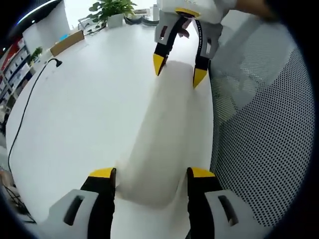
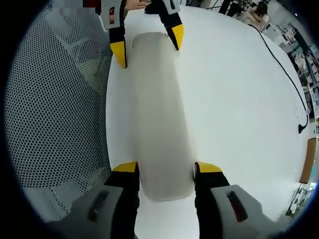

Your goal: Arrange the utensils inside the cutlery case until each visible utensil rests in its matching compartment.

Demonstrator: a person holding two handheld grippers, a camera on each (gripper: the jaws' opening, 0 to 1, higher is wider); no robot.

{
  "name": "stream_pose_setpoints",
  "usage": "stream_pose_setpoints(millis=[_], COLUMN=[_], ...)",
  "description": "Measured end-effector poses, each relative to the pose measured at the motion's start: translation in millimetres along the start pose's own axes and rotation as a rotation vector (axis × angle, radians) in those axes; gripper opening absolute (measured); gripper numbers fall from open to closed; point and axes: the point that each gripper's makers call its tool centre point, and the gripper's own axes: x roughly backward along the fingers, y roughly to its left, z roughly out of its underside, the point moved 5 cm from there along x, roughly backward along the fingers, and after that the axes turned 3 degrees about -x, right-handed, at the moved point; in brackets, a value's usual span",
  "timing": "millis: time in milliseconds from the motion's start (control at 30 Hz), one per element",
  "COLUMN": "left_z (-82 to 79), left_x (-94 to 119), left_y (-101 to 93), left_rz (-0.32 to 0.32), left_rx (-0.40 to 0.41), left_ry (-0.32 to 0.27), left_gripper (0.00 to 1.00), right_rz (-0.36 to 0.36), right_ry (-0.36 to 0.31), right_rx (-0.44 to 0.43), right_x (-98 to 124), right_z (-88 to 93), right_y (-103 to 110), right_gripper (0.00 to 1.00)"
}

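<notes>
Both grippers, L (image 1: 152, 175) and R (image 2: 165, 169), jaws spread, straddle opposite ends of closed white case (image 2: 159, 109) on table (image 1: 84, 114); we close evenly, lift level.

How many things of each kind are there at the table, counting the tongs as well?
Long closed white cutlery case: 1
Yellow-tipped tongs, left and right: 2
Thin black cable: 1
Green potted plant: 1
Grey mesh chair: 1
Total: 6
</notes>
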Motion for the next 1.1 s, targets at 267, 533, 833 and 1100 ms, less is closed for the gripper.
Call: stream_pose_setpoints(millis=[267, 533, 833, 1100], left_z=[6.8, 12.3, 10.5, 10.2], left_x=[3, 13, 28, 42], left_y=[3.7, 7.6, 17.1, 8.2], left_rz=[-0.030, -0.040, -0.070, -0.074], left_rx=[0.051, 0.143, 0.248, 0.309], left_ry=[-0.036, -0.076, -0.145, -0.214], left_gripper=[0.60, 0.60, 0.59, 0.59], right_rz=[-0.011, -0.031, 0.003, -0.023], right_ry=[-0.018, -0.096, -0.199, -0.318], right_rx=[-0.039, -0.112, -0.177, -0.257], right_x=[0, 12, 35, 49], right_z=[7.7, 5.2, -0.2, -7.6], right_y=[0, -2, -9, -4], right_gripper=[0.51, 0.53, 0.53, 0.53])
